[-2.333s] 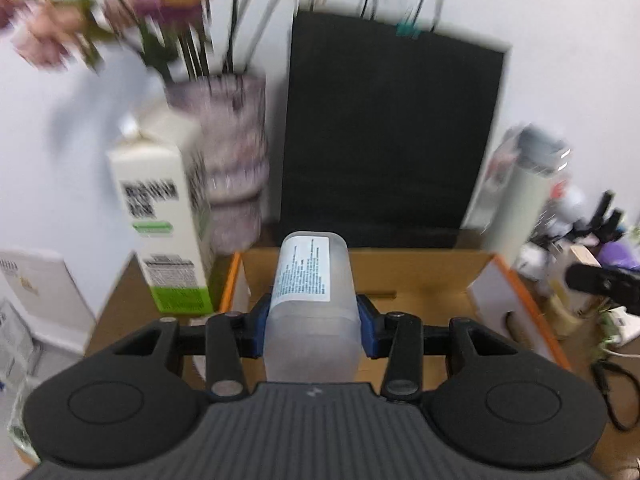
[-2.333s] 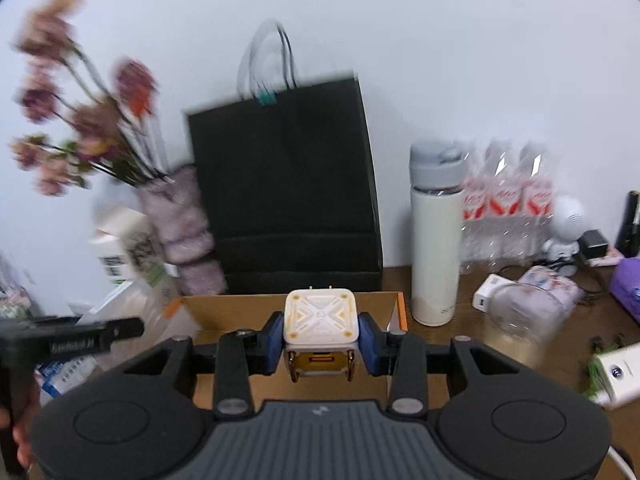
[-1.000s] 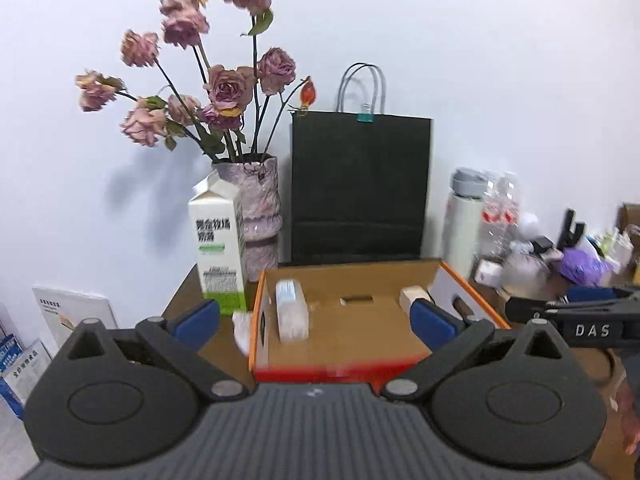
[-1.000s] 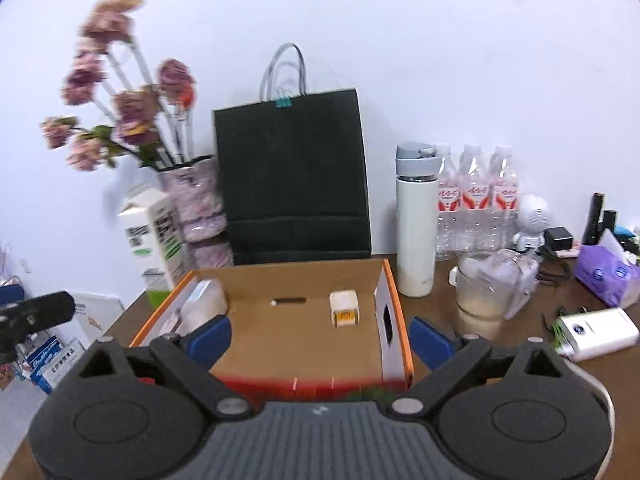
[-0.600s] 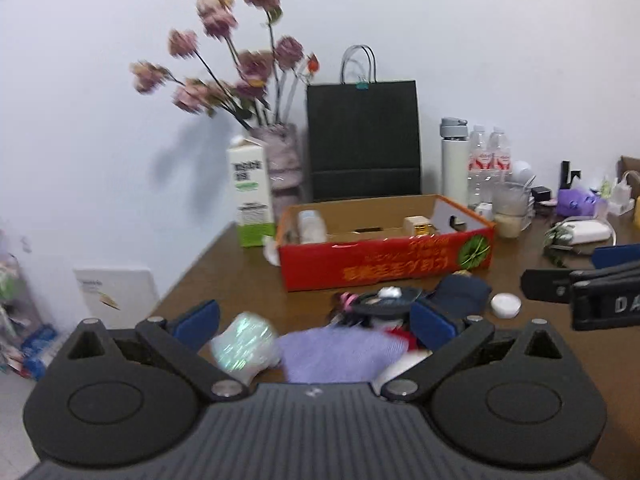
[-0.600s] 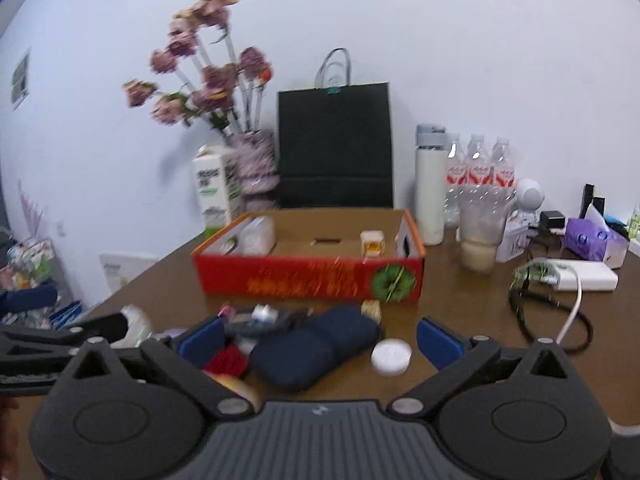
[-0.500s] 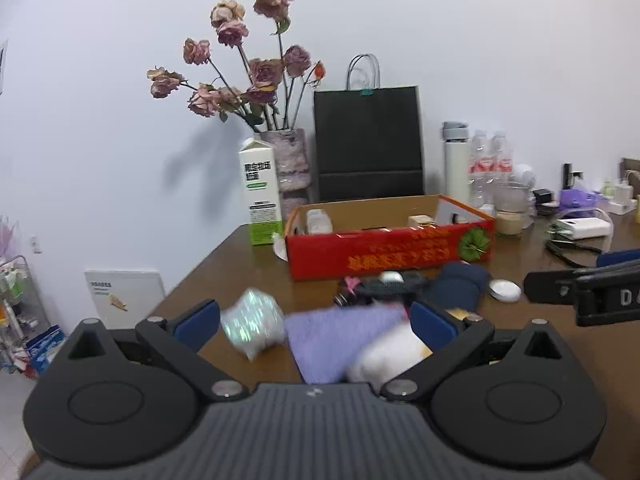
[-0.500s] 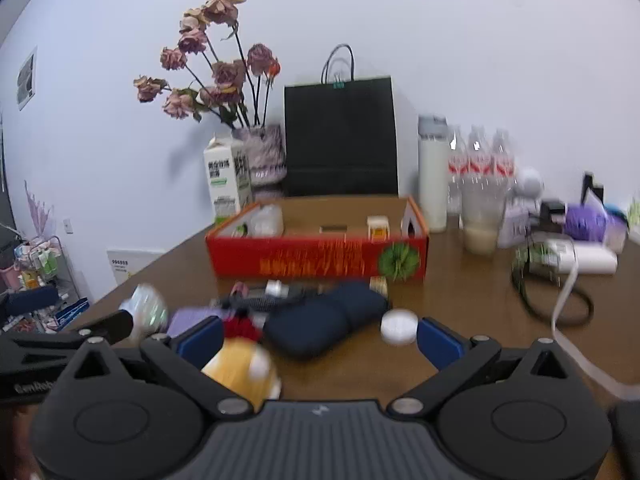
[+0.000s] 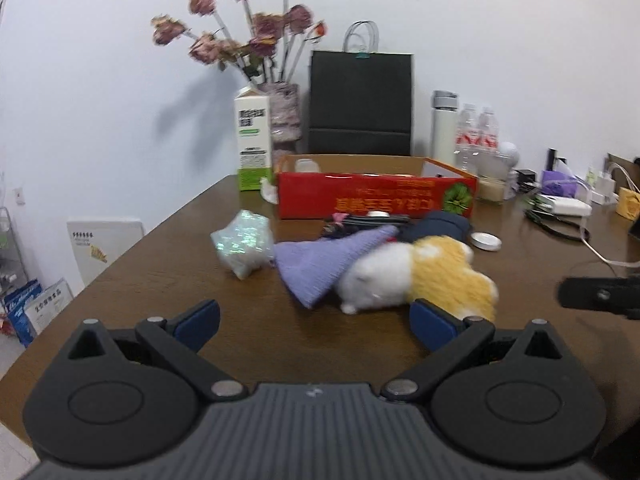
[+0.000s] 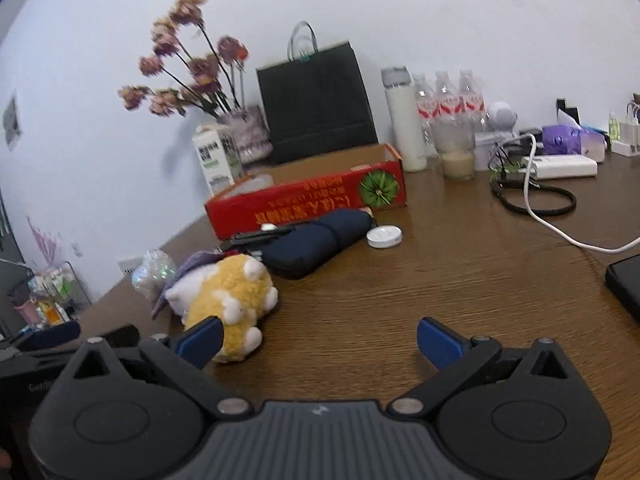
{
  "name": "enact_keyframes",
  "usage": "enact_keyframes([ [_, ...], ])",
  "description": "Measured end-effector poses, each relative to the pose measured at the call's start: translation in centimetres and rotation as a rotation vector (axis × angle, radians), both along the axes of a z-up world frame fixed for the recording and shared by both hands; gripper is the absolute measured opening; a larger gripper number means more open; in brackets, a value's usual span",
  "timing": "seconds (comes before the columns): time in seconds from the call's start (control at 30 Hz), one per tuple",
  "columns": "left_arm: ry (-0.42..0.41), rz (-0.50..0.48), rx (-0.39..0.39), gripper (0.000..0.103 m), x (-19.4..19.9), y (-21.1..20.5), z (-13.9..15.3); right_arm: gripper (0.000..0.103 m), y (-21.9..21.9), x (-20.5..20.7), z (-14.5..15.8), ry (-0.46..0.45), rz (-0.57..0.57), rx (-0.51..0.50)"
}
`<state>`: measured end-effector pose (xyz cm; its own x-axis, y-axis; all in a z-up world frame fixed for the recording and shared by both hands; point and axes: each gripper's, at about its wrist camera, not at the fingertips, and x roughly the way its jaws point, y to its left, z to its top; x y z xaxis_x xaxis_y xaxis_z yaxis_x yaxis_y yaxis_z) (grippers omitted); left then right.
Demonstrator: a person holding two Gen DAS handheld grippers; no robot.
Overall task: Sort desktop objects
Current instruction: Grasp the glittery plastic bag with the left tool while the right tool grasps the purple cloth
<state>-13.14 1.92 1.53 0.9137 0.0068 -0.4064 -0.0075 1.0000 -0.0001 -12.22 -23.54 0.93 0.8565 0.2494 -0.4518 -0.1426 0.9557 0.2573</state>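
A red cardboard box [image 9: 376,196] [image 10: 308,200] stands at the back of the brown table, with a translucent bottle [image 9: 306,166] lying in it. In front of it lie a yellow and white plush toy [image 9: 416,276] [image 10: 230,292], a purple knit hat [image 9: 320,260], a shiny crumpled wrapper [image 9: 242,244], a dark blue pouch [image 10: 316,236] and a white round lid [image 10: 384,236]. My left gripper [image 9: 314,326] is open and empty, just in front of the plush and hat. My right gripper [image 10: 318,340] is open and empty, its left finger beside the plush.
A milk carton [image 9: 252,144], a vase of dried roses [image 9: 280,116], a black paper bag [image 9: 360,102], a white flask [image 10: 402,120] and water bottles stand behind the box. Cables [image 10: 536,196], a power bank and a black device [image 10: 626,280] lie to the right.
Both grippers let go of the bottle and the small white cube in the box, opened, and pulled back toward the table's near side. The loose objects now lie close in front.
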Motion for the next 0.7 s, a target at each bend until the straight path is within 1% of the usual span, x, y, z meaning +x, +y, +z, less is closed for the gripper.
enact_keyframes([
  [0.03, 0.007, 0.012, -0.007, 0.103, 0.8, 0.7, 0.1, 0.103, 0.0, 0.4, 0.2, 0.002, 0.013, 0.01],
  [0.07, 0.011, 0.047, -0.01, 0.103, 1.8, 1.5, 0.3, 0.103, 0.1, 0.9, 0.4, 0.0, 0.036, 0.015],
  [0.13, 0.038, 0.091, -0.021, 0.103, 3.9, 3.0, 0.9, 0.101, 1.1, 1.7, 0.7, -0.005, 0.08, -0.022],
  [0.2, 0.031, 0.098, -0.037, 0.103, 6.1, 4.6, 1.5, 0.099, 2.7, 2.5, 1.0, -0.024, 0.122, -0.081],
  [0.3, 0.05, 0.108, -0.053, 0.103, 9.7, 6.1, 2.0, 0.095, 5.3, 3.8, 1.9, -0.065, 0.216, -0.123],
  [0.37, 0.055, 0.1, -0.047, 0.103, 11.8, 6.6, 1.8, 0.087, 7.2, 5.0, 2.5, -0.092, 0.265, -0.154],
  [0.43, 0.072, 0.104, -0.034, 0.091, 13.8, 6.9, 1.4, 0.081, 8.7, 6.2, 2.9, -0.102, 0.297, -0.182],
  [0.47, 0.087, 0.115, -0.033, 0.077, 14.5, 7.0, 1.1, 0.077, 9.5, 7.0, 3.1, -0.099, 0.309, -0.189],
  [0.5, 0.097, 0.113, -0.046, 0.055, 15.1, 7.1, 0.7, 0.074, 10.1, 7.8, 3.2, -0.092, 0.322, -0.191],
  [0.57, 0.143, 0.112, -0.118, 0.035, 15.8, 8.0, -0.1, 0.068, 11.4, 9.7, 3.5, -0.066, 0.36, -0.188],
  [0.6, 0.133, 0.113, -0.155, 0.029, 15.5, 8.3, -0.2, 0.065, 12.1, 11.0, 3.4, -0.035, 0.379, -0.188],
  [0.63, 0.116, 0.114, -0.168, 0.024, 15.0, 8.5, -0.1, 0.055, 12.8, 12.4, 3.3, 0.005, 0.391, -0.188],
  [0.67, 0.105, 0.116, -0.168, 0.02, 14.5, 8.6, 0.0, 0.035, 13.4, 13.7, 3.0, 0.044, 0.4, -0.182],
  [0.7, 0.093, 0.127, -0.17, 0.018, 13.8, 8.8, 0.2, 0.023, 13.8, 14.7, 2.6, 0.075, 0.404, -0.176],
])
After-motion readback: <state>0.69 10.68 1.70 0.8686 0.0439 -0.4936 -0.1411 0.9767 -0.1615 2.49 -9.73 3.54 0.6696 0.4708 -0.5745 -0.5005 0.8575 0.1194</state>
